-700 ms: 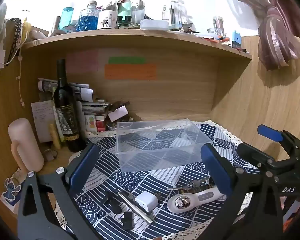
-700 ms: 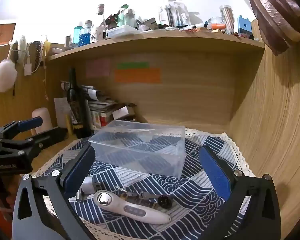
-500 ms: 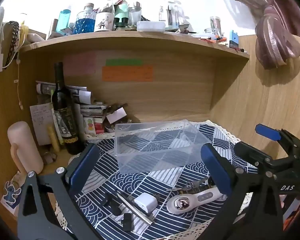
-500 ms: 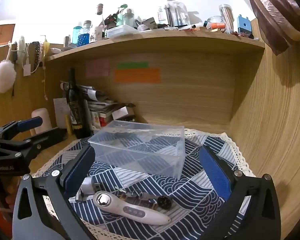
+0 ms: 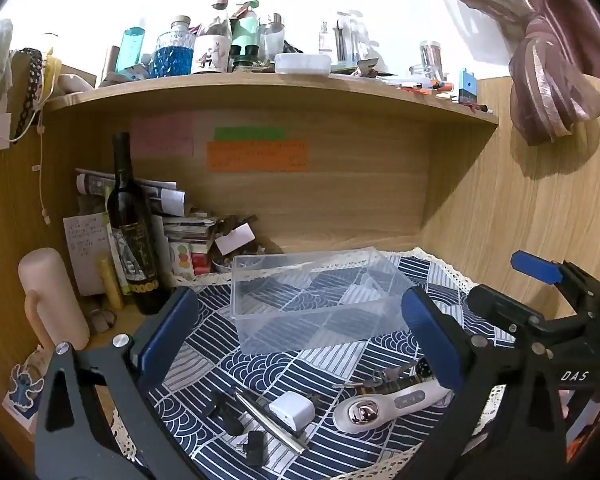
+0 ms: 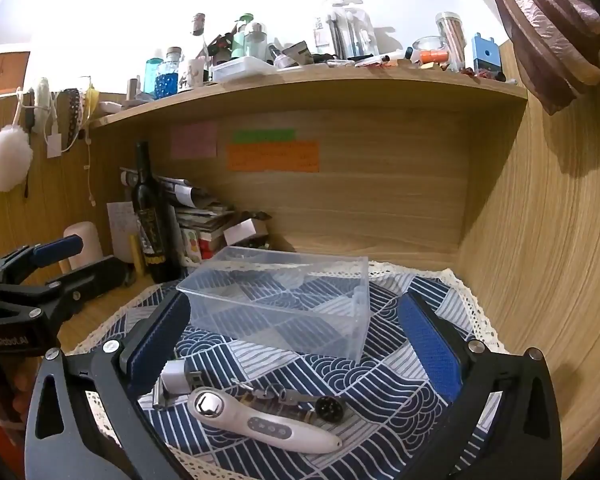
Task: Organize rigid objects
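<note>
while both tools hang spread wide and empty, the left gripper (image 5: pixel 300 336) and right gripper (image 6: pixel 296 340) frame the clear box (image 6: pixel 278 300) on the far cloth; the white massager (image 6: pixel 260 426) lies near, so lower squarely over its handle.

You face a light wooden desk alcove (image 5: pixel 360 204) under a cluttered wooden shelf (image 6: pixel 300 84), white wall (image 6: pixel 100 8) above, mauve tied curtain (image 5: pixel 548 92) at right
</note>
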Demonstrator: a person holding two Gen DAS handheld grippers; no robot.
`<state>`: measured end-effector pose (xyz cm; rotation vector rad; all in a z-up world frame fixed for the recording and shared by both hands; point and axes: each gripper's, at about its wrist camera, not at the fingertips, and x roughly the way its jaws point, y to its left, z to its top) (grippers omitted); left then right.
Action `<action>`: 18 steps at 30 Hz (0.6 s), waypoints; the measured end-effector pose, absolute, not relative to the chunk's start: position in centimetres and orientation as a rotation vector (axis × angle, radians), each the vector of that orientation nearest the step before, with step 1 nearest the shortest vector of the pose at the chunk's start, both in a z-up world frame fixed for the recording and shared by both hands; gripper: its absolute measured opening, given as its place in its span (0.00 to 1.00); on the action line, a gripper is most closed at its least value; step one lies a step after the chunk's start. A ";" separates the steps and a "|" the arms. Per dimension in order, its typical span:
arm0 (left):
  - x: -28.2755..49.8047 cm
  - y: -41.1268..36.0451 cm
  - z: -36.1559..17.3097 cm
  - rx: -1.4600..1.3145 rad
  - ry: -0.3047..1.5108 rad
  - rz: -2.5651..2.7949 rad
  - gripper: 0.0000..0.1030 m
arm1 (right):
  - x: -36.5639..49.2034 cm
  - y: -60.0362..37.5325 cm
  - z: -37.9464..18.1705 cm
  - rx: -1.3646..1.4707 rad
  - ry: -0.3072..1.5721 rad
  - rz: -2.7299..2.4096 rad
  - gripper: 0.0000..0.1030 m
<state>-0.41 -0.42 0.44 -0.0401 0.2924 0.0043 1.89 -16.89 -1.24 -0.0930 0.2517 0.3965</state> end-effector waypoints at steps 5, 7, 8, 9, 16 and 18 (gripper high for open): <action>-0.5 -0.3 0.7 -0.043 0.286 0.001 1.00 | 1.8 -17.0 -1.2 -0.089 0.251 0.394 1.00; -0.5 -0.4 0.6 -0.044 0.287 0.002 1.00 | 1.7 -17.0 -1.1 -0.089 0.250 0.393 1.00; -0.5 -0.4 0.6 -0.044 0.287 0.001 1.00 | 1.8 -17.0 -1.2 -0.091 0.250 0.394 1.00; -0.5 -0.5 0.6 -0.044 0.289 -0.001 1.00 | 1.8 -17.0 -1.2 -0.091 0.250 0.394 1.00; -0.2 -0.4 0.7 -0.055 0.299 -0.020 1.00 | 1.6 -17.1 -0.8 -0.086 0.243 0.393 1.00; -0.2 -0.4 0.8 -0.053 0.299 -0.019 1.00 | 1.6 -17.0 -0.8 -0.085 0.242 0.395 1.00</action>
